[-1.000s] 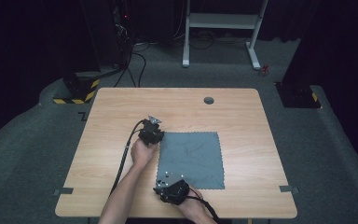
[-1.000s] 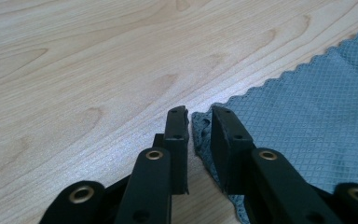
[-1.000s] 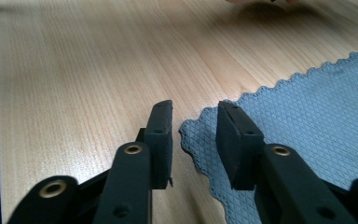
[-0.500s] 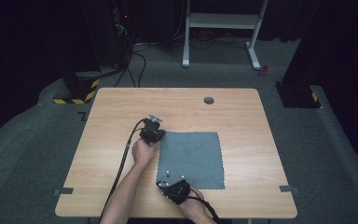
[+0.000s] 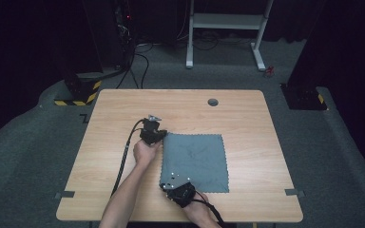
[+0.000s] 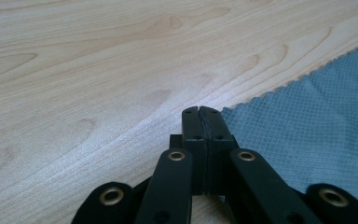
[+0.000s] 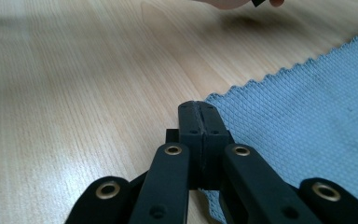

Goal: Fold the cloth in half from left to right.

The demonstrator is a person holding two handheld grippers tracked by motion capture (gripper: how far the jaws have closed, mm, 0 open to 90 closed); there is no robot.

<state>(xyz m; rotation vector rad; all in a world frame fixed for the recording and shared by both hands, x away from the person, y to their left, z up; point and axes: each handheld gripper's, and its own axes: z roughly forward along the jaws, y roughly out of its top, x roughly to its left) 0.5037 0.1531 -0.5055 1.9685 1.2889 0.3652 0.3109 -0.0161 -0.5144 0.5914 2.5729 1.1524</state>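
- Left gripper view: jaws of left gripper [image 6: 199, 111] pressed together at the far left corner of the cloth [image 6: 317, 126], having just closed; whether any fabric is pinched, cannot tell.
- Right gripper view: right gripper [image 7: 198, 106] likewise just closed at the near left corner; catch on fabric unclear.
- Risk: a corner slipping free on lifting, from too shallow a bite.
- Grey-blue, gridded weave, zigzag hem, flat near the table [image 5: 123, 114] front edge.

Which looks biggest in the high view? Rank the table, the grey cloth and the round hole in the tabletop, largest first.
1. Table, by far the largest.
2. Grey cloth, covering a modest patch of the tabletop near its front.
3. Round hole, a small dark spot near the far edge.
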